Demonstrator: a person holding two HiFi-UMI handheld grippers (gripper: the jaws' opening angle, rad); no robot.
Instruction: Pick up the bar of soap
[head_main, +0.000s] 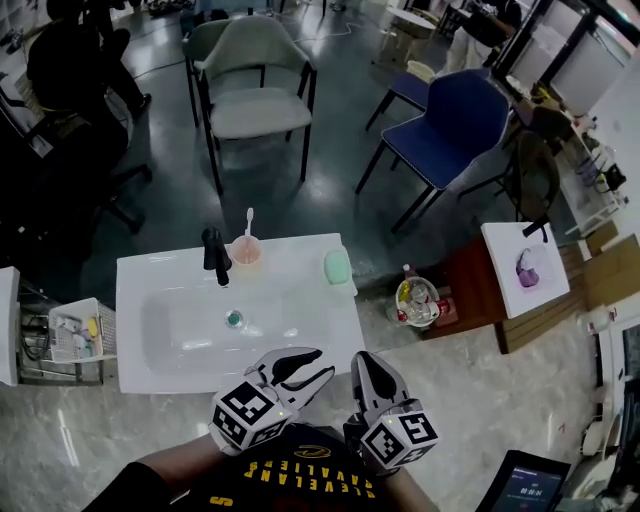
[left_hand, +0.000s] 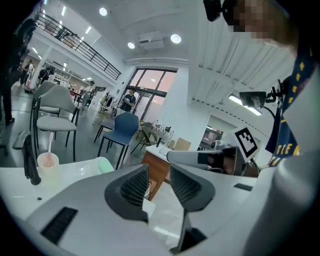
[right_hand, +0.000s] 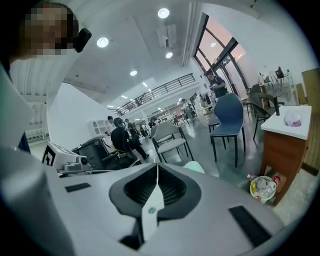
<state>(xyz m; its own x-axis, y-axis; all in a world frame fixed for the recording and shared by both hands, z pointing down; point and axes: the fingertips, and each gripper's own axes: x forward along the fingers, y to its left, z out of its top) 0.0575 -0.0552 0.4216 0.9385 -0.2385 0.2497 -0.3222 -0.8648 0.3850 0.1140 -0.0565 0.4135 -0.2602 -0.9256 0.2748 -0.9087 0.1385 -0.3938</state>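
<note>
A mint-green bar of soap (head_main: 338, 265) lies on the back right corner of the white sink (head_main: 320, 325). It also shows in the left gripper view as the soap (left_hand: 103, 164) and, just past the jaws, in the right gripper view as the soap (right_hand: 196, 167). My left gripper (head_main: 322, 362) hovers at the sink's front edge, open, with nothing between its jaws (left_hand: 159, 184). My right gripper (head_main: 361, 360) is beside it, to the right, shut and empty (right_hand: 157, 175). Both are well short of the soap.
A black faucet (head_main: 215, 255) and a pink cup with a toothbrush (head_main: 246, 252) stand at the sink's back. A grey chair (head_main: 255, 90) and a blue chair (head_main: 450, 125) are beyond. A waste bin (head_main: 417, 300) and a wooden cabinet (head_main: 525, 268) sit at the right, a basket (head_main: 75, 332) at the left.
</note>
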